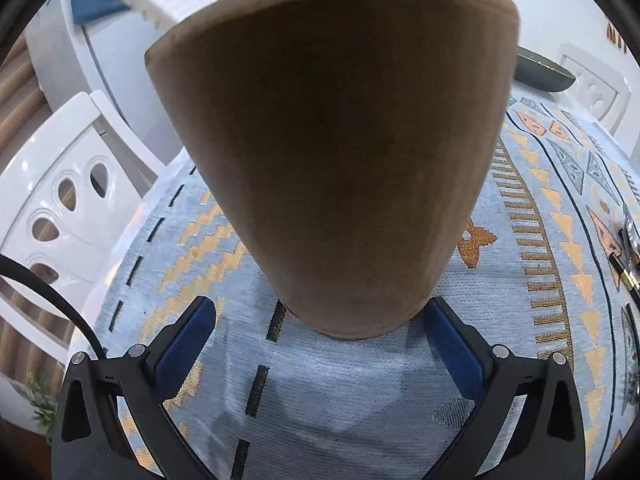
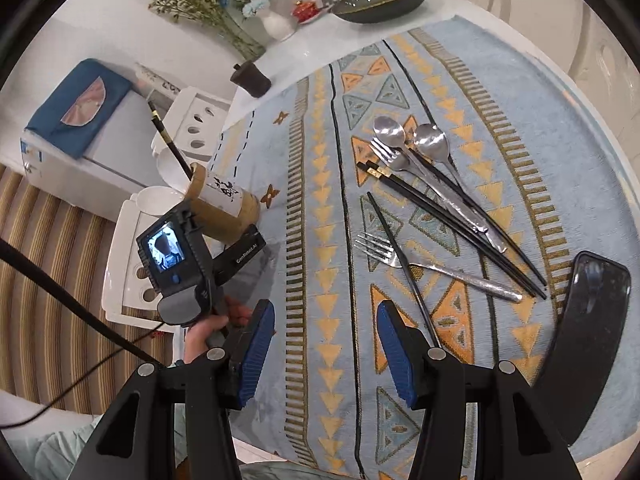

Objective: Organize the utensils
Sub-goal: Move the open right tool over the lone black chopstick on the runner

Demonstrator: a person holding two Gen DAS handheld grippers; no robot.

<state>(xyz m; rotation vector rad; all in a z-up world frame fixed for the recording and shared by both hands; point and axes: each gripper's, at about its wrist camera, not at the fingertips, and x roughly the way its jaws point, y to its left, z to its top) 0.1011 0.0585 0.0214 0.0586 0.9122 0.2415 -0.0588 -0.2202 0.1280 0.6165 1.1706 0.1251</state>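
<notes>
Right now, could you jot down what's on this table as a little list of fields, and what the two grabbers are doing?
surface: patterned cloth
holder: bamboo cup, one black stick in it
left gripper: open, jaws either side of cup base
right gripper: open, empty, above cloth
loose utensils: spoons, forks, chopsticks
far edge: dark bowl, flower vase

Bare cloth (image 2: 320, 208) between bamboo holder (image 2: 224, 212) and utensil pile (image 2: 432, 196).
</notes>
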